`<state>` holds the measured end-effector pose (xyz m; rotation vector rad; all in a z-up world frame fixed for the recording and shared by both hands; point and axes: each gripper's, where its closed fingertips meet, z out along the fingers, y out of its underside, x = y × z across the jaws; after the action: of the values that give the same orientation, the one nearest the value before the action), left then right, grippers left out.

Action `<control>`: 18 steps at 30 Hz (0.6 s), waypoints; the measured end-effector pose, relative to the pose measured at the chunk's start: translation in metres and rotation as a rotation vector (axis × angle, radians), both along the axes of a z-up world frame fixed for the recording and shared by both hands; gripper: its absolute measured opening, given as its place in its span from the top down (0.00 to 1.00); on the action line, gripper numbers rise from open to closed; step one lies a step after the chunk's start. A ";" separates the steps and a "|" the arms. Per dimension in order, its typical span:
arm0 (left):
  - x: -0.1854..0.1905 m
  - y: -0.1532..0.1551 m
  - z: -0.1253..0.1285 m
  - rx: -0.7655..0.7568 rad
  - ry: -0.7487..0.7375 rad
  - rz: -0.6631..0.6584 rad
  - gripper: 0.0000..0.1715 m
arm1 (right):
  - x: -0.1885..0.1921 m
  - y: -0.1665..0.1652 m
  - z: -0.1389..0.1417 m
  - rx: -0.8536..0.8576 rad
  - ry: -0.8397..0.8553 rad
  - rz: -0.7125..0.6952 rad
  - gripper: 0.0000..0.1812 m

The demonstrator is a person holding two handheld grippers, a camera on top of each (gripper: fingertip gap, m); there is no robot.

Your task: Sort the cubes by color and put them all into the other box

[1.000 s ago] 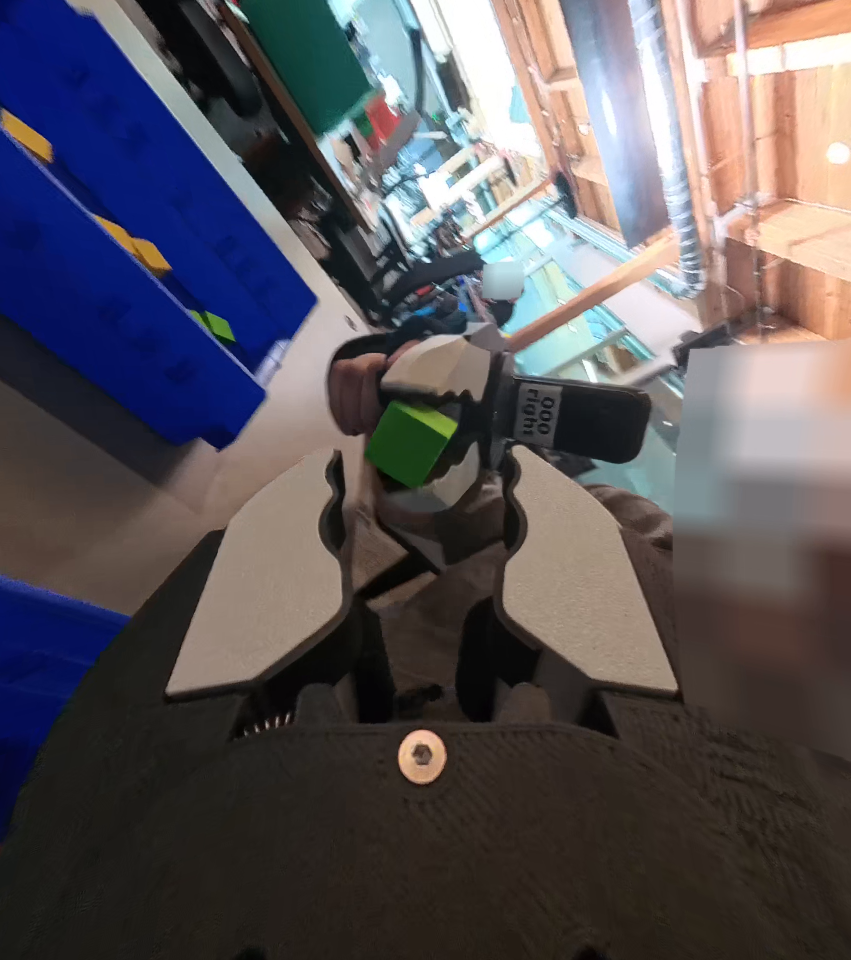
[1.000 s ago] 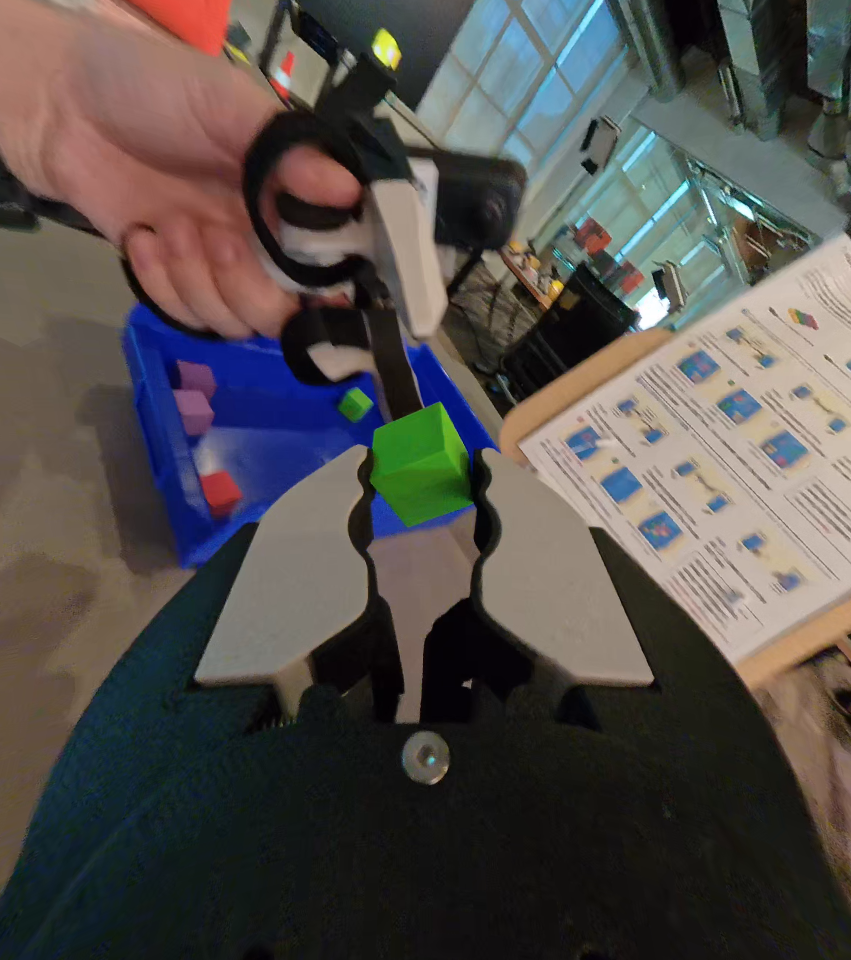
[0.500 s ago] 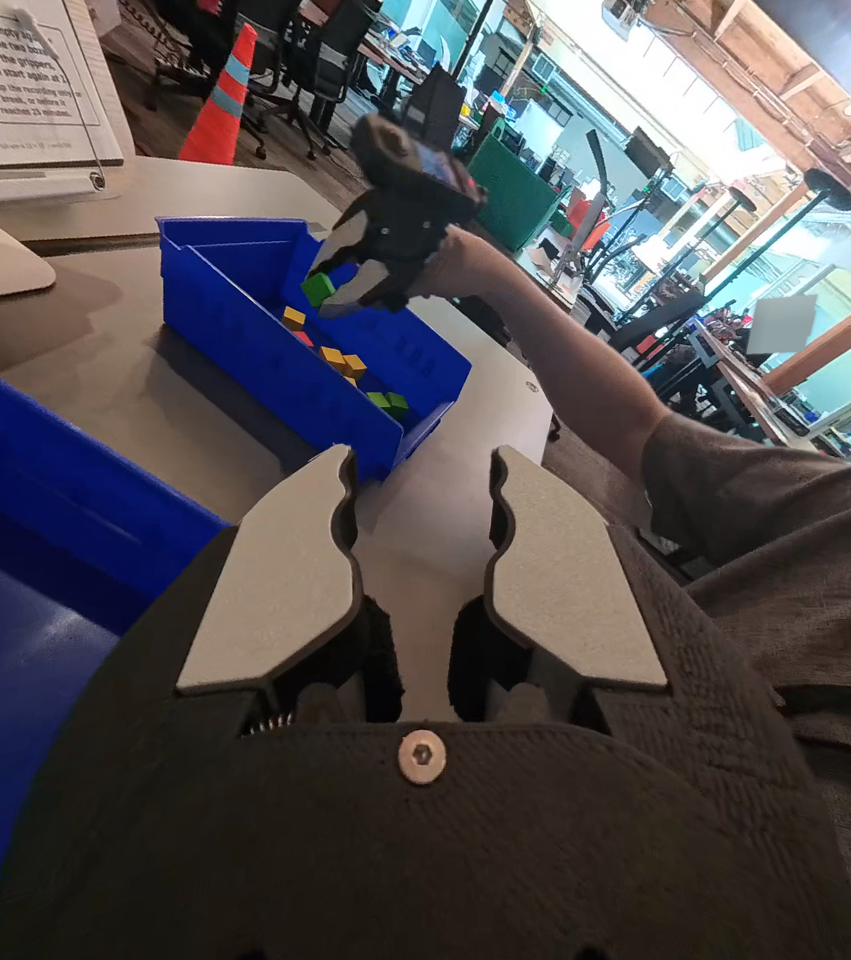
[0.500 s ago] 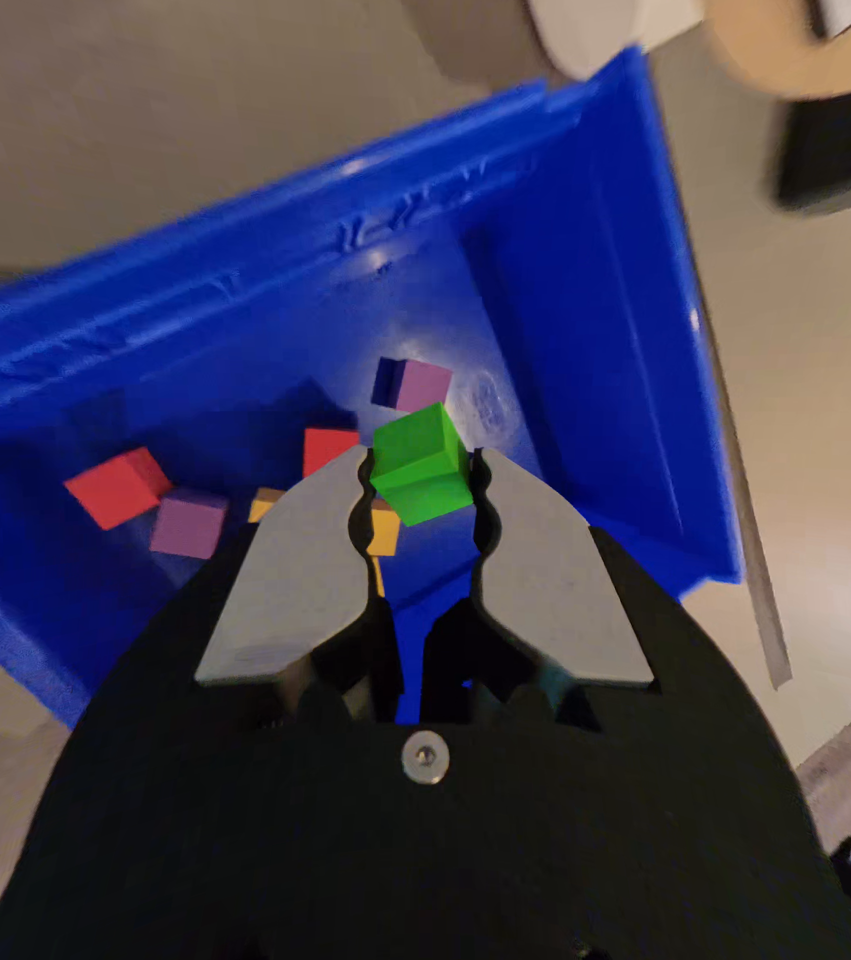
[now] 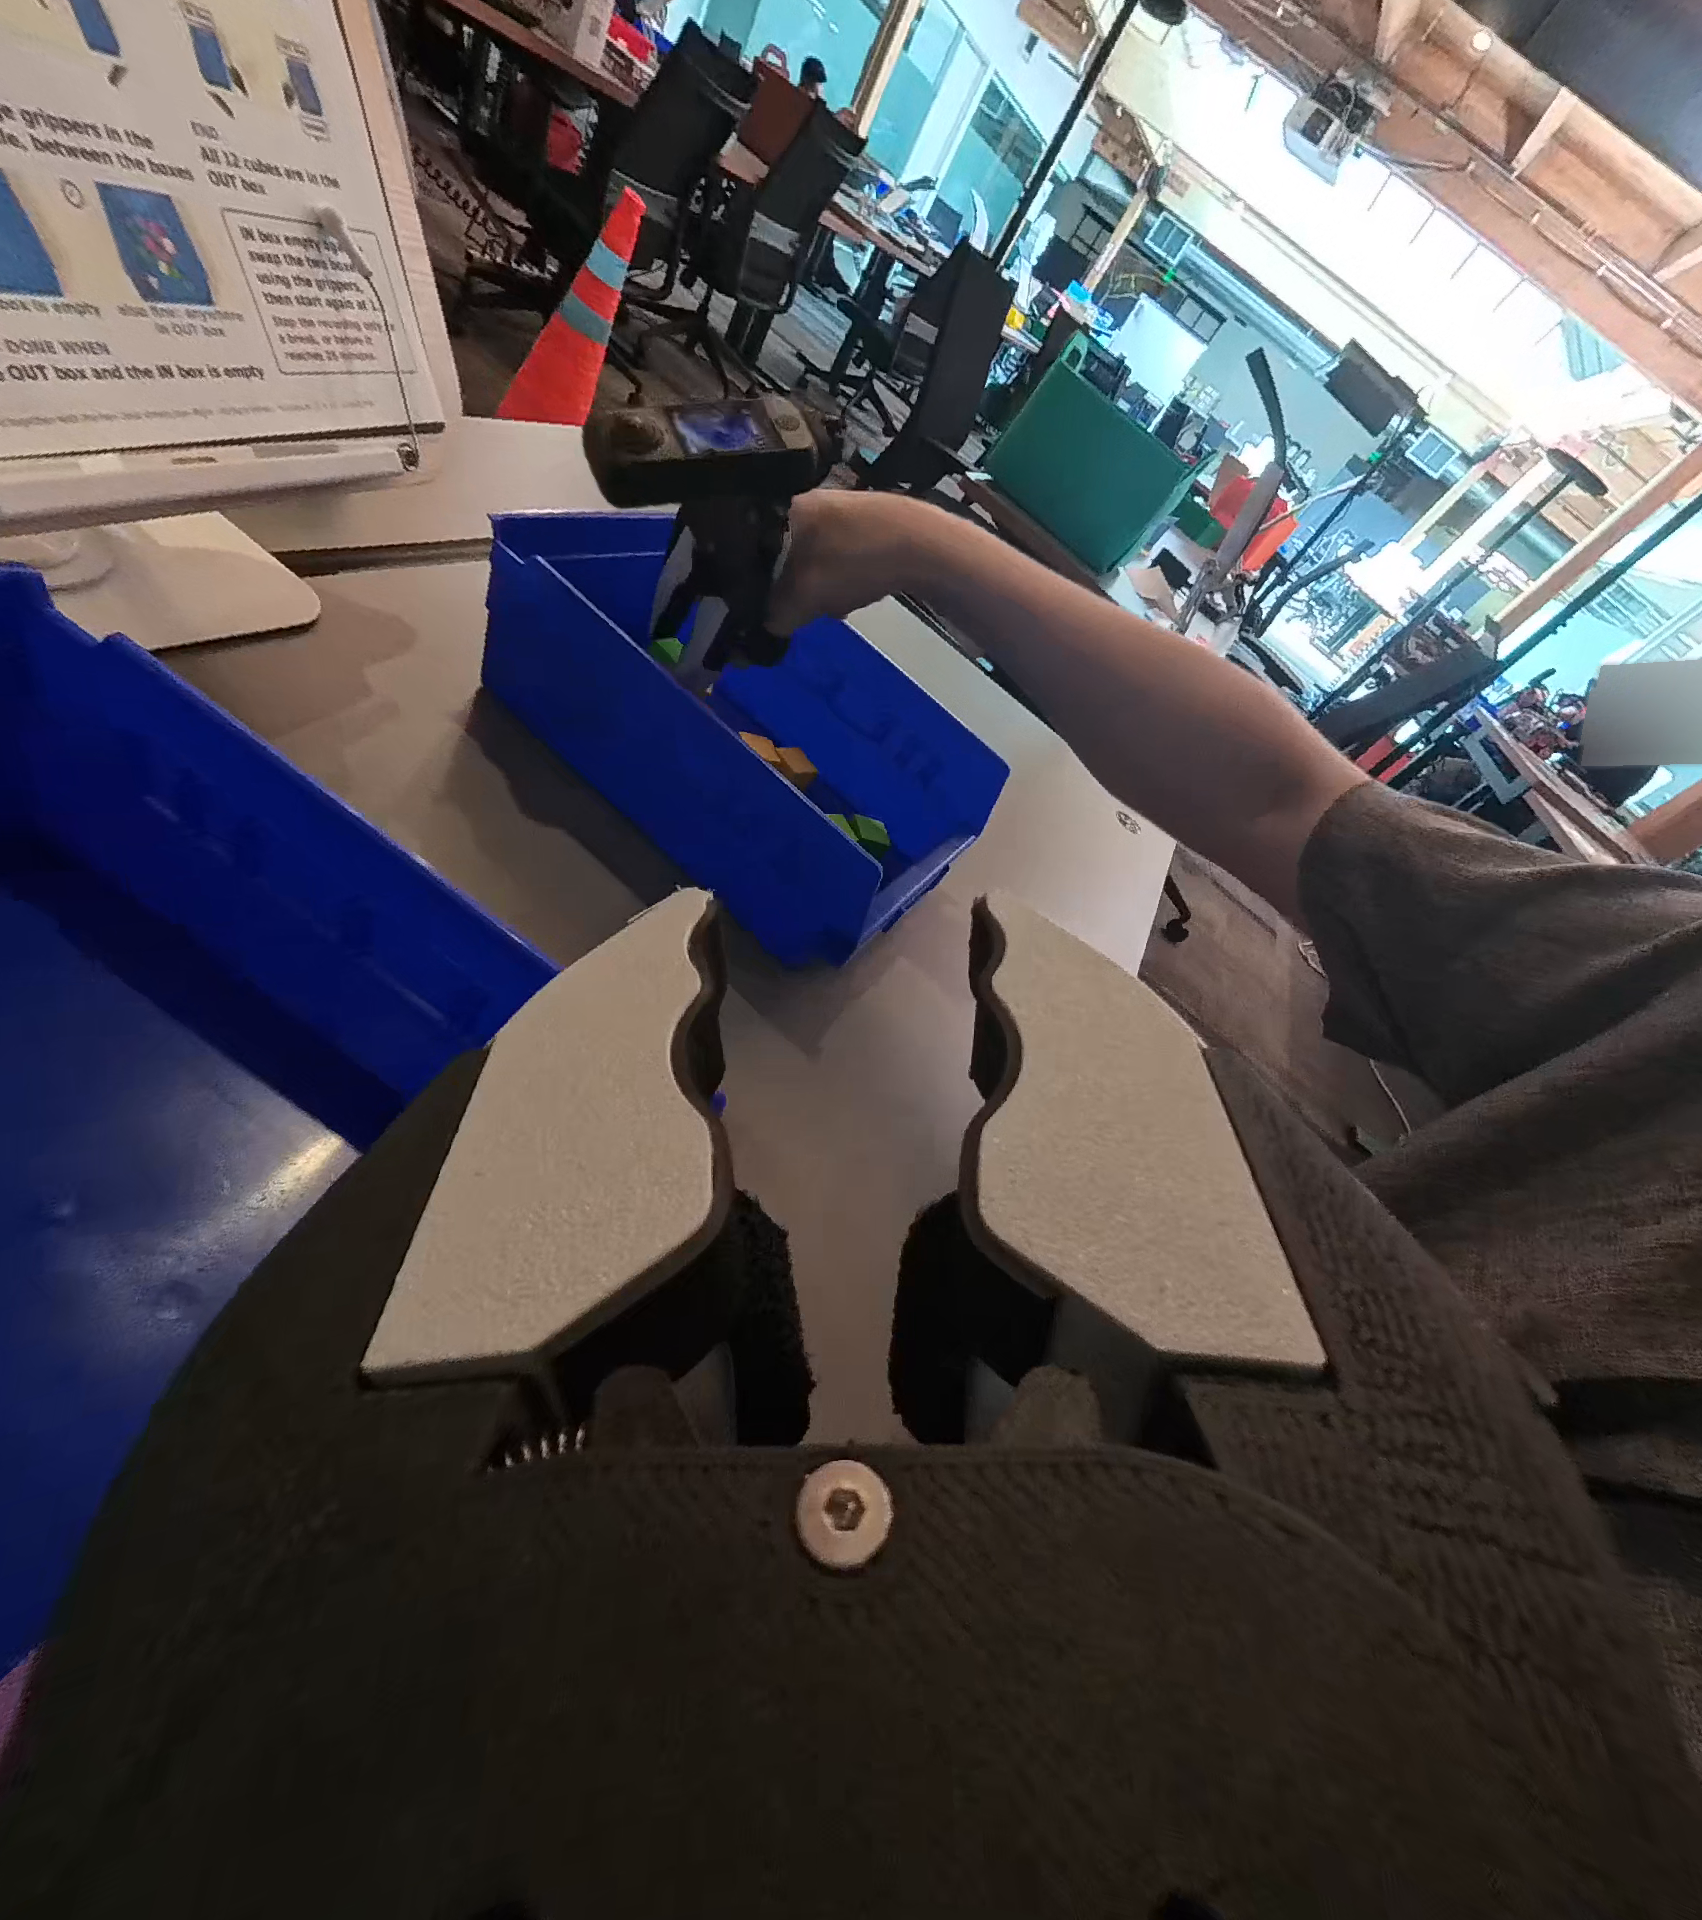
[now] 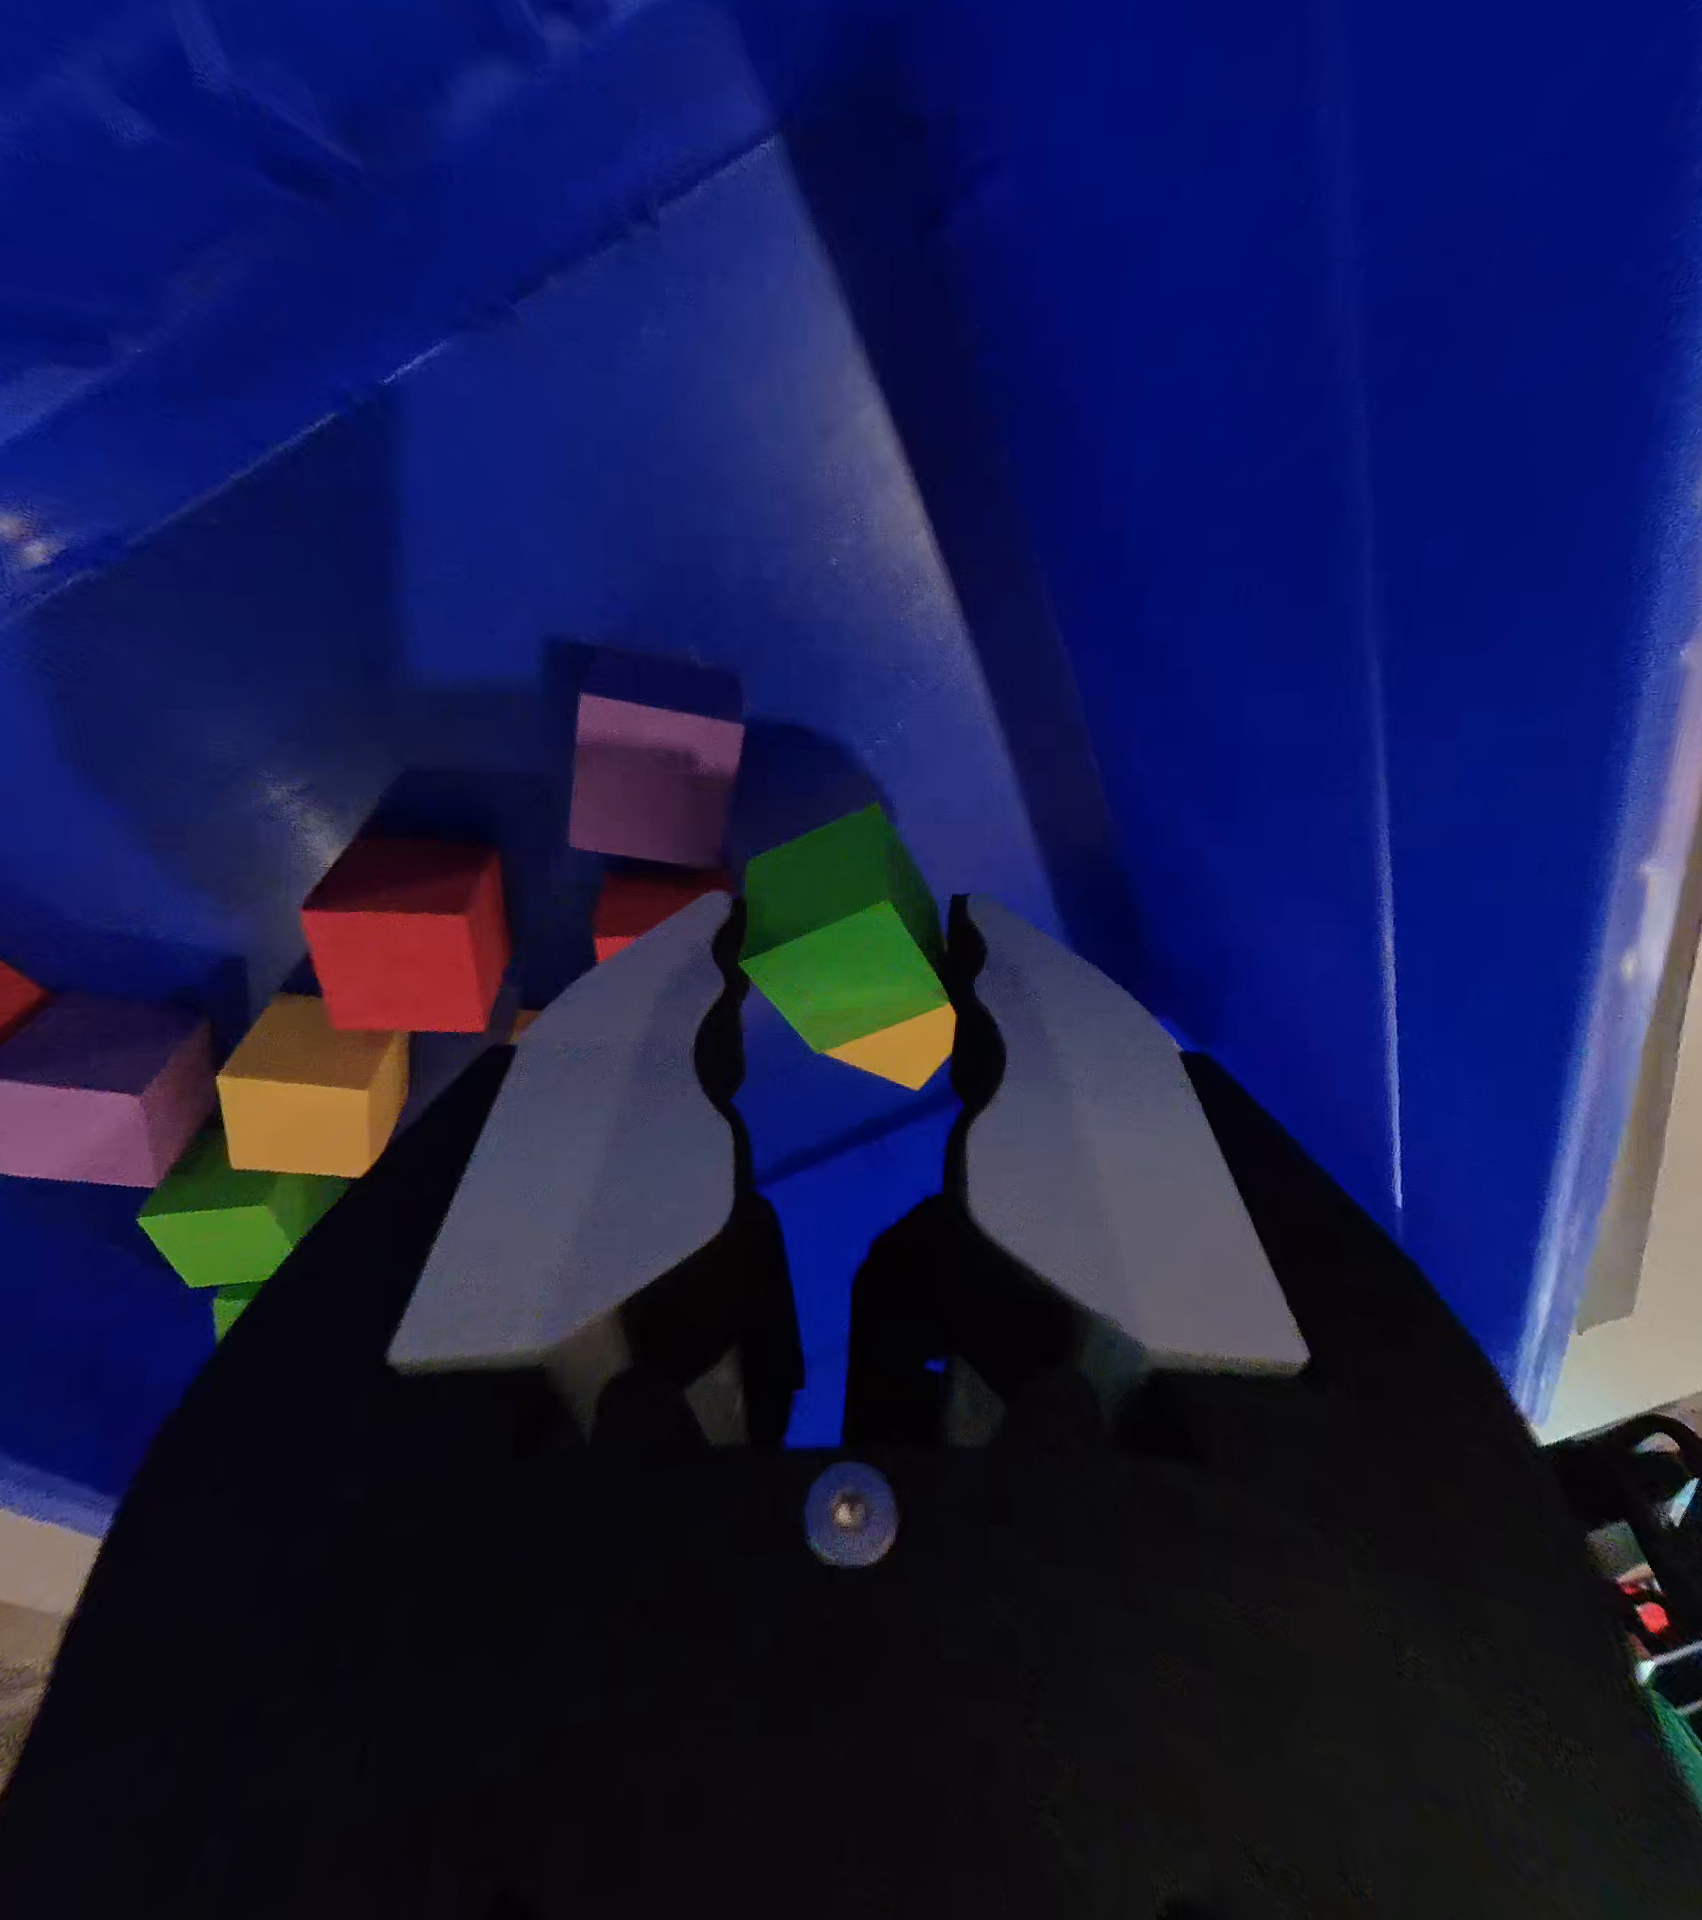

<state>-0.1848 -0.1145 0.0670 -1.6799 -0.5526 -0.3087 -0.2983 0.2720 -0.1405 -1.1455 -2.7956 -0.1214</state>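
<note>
Right wrist view: right claw (image 6: 845,914) grips green cube (image 6: 842,940) low inside far bin (image 6: 1242,520), among other cubes.
Left claw (image 5: 842,925): open, empty, over bench (image 5: 390,696) beside near bin (image 5: 234,862).
Progress: cube not yet released.

An orange cone (image 5: 582,312) stands behind the gray desk (image 5: 390,675). A white paper sign (image 5: 151,229) stands on the desk. Black chairs (image 5: 722,187) and a green box (image 5: 1086,468) are far back.

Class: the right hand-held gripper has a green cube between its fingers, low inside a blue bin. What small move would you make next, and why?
Probably open the right hand-held gripper: its green wooden cube already sits low inside the blue plastic bin, just above a yellow cube, beside other coloured cubes.
</note>
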 end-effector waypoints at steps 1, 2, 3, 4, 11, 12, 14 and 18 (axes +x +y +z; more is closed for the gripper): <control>-0.001 -0.001 0.001 0.000 0.001 0.001 0.74 | 0.000 -0.001 -0.001 0.003 -0.011 0.005 0.79; -0.001 -0.002 0.001 0.002 0.003 0.005 0.74 | -0.001 -0.003 -0.001 0.003 -0.014 0.012 0.79; -0.002 -0.003 0.001 0.002 0.004 0.007 0.74 | -0.002 -0.005 0.000 -0.003 -0.011 0.015 0.79; -0.002 -0.004 0.002 0.002 0.005 0.009 0.74 | -0.003 -0.007 0.000 -0.011 -0.009 0.016 0.79; -0.001 -0.005 0.004 0.006 0.010 0.007 0.74 | -0.001 0.000 -0.002 0.029 -0.048 0.016 0.79; 0.000 -0.005 0.005 0.006 0.013 0.008 0.74 | -0.001 0.001 -0.005 0.035 -0.058 0.016 0.78; 0.001 -0.006 0.006 0.003 0.019 0.009 0.74 | 0.000 0.003 -0.011 0.050 -0.079 0.018 0.78; 0.003 -0.010 0.008 0.003 0.027 0.017 0.74 | 0.001 0.006 -0.020 0.064 -0.120 0.015 0.75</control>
<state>-0.1816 -0.1245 0.0754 -1.6730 -0.5454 -0.2738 -0.2971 0.2782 -0.1604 -1.1391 -2.8794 -0.2848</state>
